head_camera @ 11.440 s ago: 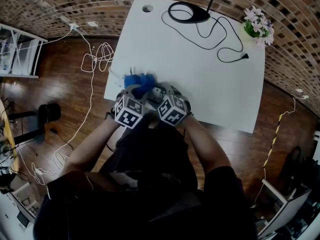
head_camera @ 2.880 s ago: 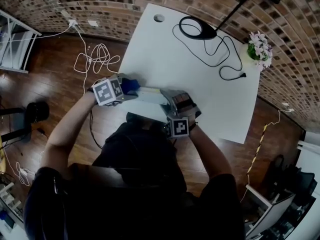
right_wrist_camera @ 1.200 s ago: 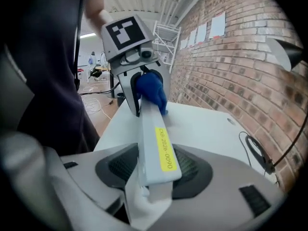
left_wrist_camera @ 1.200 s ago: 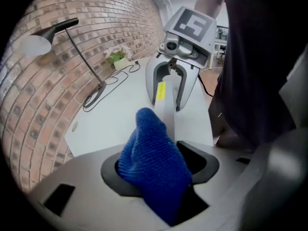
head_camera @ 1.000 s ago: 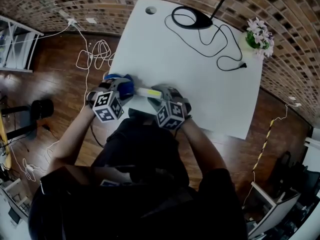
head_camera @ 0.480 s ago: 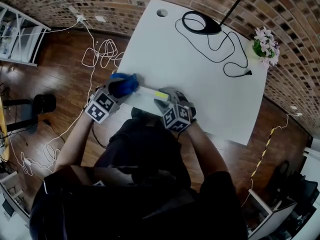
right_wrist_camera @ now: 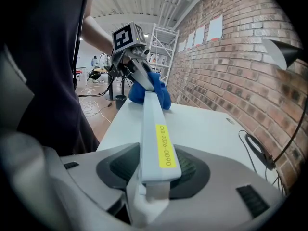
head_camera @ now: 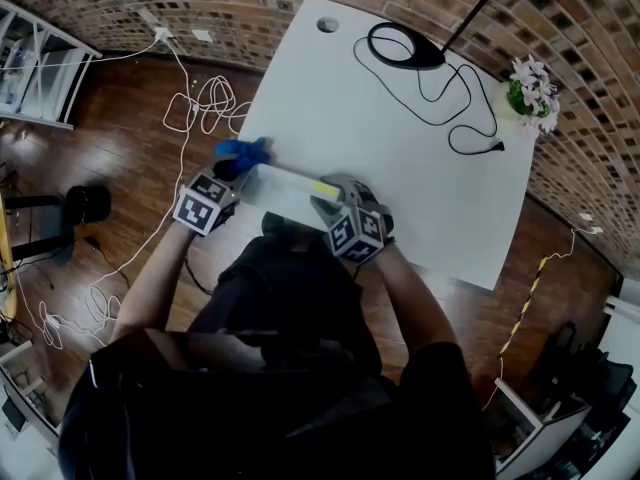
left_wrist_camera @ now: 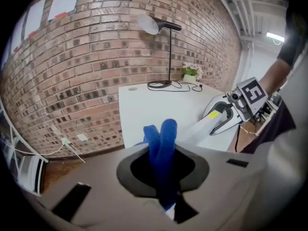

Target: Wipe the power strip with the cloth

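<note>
1. The power strip (head_camera: pixel 285 180), white with a yellow label, sits left of centre in the head view, over the near left edge of the table (head_camera: pixel 400 138). It appears to be held just off the surface rather than lying on it.
2. The right tool (head_camera: pixel 328 194) is clamped on the strip's labelled end, with its jaws pressed against the two long sides.
3. The left tool (head_camera: pixel 228 173) is closed on a folded blue cloth (head_camera: pixel 243 151). The cloth juts past the jaws and meets the strip's far end.
4. The strip's long axis runs from the right tool at lower centre up and left to the cloth. The two tools face each other along it, with the left tool at the free end.
5. A wiping stroke looks to be in hand. The next pass would likely carry the cloth along that axis toward the right tool. The clamped end would probably go unwiped unless the strip is regripped.
6. Farther up the table, a lamp base (head_camera: pixel 395 48) and its cable (head_camera: pixel 452 96) lie at upper centre. Flowers (head_camera: pixel 530 83) stand at upper right, well apart from the work.
</note>
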